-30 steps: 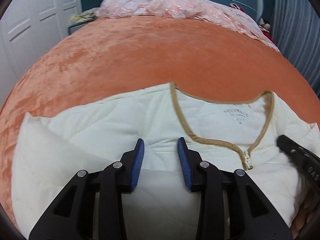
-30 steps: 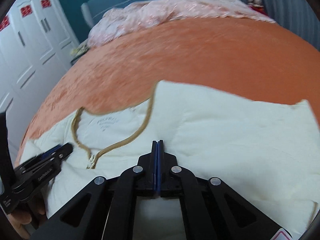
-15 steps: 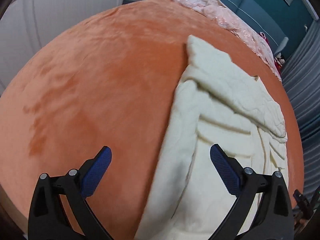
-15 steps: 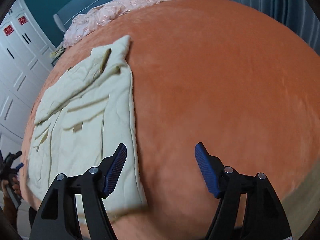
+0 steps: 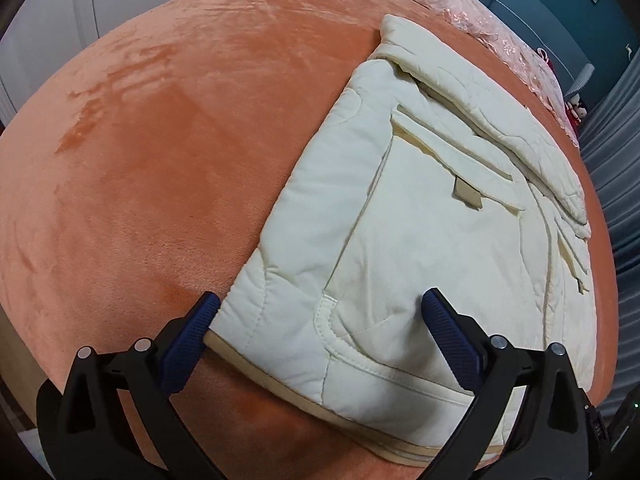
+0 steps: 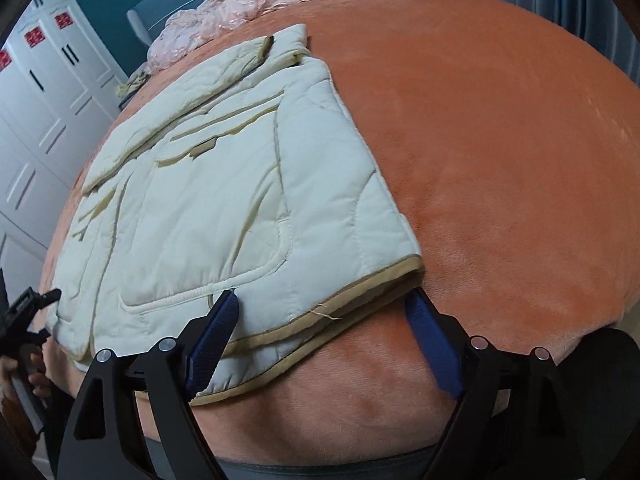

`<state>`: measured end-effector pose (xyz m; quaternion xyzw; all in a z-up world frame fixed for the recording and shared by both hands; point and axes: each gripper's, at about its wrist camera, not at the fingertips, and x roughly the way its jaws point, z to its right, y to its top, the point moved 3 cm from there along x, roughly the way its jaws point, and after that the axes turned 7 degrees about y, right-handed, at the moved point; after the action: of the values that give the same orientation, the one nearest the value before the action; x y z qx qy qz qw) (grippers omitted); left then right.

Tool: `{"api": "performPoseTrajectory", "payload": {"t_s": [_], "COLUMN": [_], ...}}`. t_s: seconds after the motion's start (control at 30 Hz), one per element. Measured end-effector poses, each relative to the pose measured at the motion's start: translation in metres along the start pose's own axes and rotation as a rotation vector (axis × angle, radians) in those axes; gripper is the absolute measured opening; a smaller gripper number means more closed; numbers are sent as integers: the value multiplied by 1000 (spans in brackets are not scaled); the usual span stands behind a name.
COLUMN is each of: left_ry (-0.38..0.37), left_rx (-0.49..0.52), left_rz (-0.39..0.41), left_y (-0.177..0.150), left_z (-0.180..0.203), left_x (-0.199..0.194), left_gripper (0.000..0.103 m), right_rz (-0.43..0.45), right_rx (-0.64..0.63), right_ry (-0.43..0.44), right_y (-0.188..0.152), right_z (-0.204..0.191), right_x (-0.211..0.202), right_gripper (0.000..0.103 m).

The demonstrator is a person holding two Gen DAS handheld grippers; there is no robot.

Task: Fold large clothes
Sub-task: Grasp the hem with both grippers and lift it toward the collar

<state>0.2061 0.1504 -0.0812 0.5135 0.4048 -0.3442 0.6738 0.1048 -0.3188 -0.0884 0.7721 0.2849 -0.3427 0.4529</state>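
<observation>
Both grippers moved from collar to hem since earlier frame. Left gripper [image 5: 318,314], right gripper [image 6: 322,312]: fingers released, straddling jacket [image 5: 432,208] hem at bed [image 5: 140,160] near edge. Risk: single-layer pinch, fold skews.

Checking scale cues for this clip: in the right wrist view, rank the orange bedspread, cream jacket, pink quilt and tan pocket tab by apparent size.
1. orange bedspread
2. cream jacket
3. pink quilt, though it lies farthest away, so its true size is unsure
4. tan pocket tab
</observation>
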Motion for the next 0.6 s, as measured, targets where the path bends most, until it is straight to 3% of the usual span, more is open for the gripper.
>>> {"api": "performPoseTrajectory", "payload": {"t_s": [0.17,0.23,0.27,0.33,0.4,0.5,0.6], "left_ry": [58,63,60,51,55,72,61], "left_rx": [10,-10,-20,-36,-41,-20,-20], "left_rz": [-3,-3,-2,-5,-4,12,19], "left_y": [-4,-3,-2,-2,-1,1,3], "left_z": [11,13,13,14,16,21,21], "left_x": [0,-3,-5,-8,-13,-22,-29], "left_gripper": [96,80,74,51,39,23,22], "right_rz": [38,54,55,55,44,34,35], "right_rx": [61,103,117,137,166,184,188], "right_ry": [110,165,172,178,239,273,283], "right_y": [6,10,11,13,14,15,15], "right_z": [10,16,19,21,24,25,24], "right_x": [1,2,3,5,8,10,9], "right_gripper": [84,76,68,53,28,20,18]}}
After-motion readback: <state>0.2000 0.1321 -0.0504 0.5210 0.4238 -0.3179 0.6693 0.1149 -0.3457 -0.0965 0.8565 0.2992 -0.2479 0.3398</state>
